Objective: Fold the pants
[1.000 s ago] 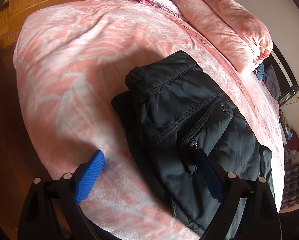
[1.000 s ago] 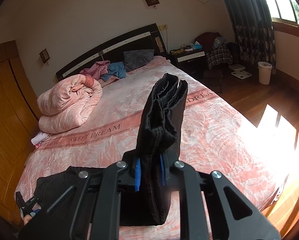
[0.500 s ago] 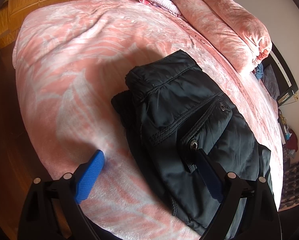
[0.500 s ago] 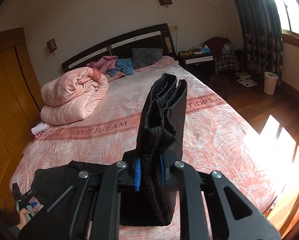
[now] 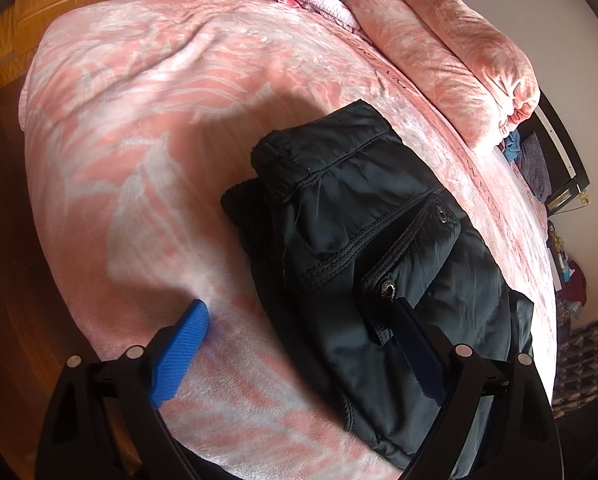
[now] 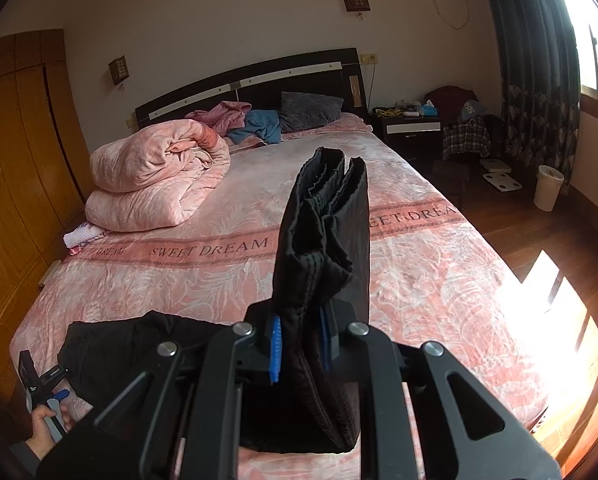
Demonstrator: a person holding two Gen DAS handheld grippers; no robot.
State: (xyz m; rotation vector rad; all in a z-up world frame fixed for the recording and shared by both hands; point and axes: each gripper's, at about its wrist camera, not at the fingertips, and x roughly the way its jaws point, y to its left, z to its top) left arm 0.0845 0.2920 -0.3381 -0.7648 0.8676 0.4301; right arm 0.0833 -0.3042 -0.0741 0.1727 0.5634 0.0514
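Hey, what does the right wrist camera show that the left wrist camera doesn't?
Only the right wrist view: the right tool shut on a bunched pants leg, a nightstand and a white bin.
Only the left wrist view: the pants' snap pocket between the open left tool's fingers.
Both: the black pants, the pink bedspread and the rolled quilt.

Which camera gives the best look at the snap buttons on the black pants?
The left wrist view. It looks down on the pants lying on the bed, with both snap buttons clear. The right wrist view shows only plain black fabric, no buttons.
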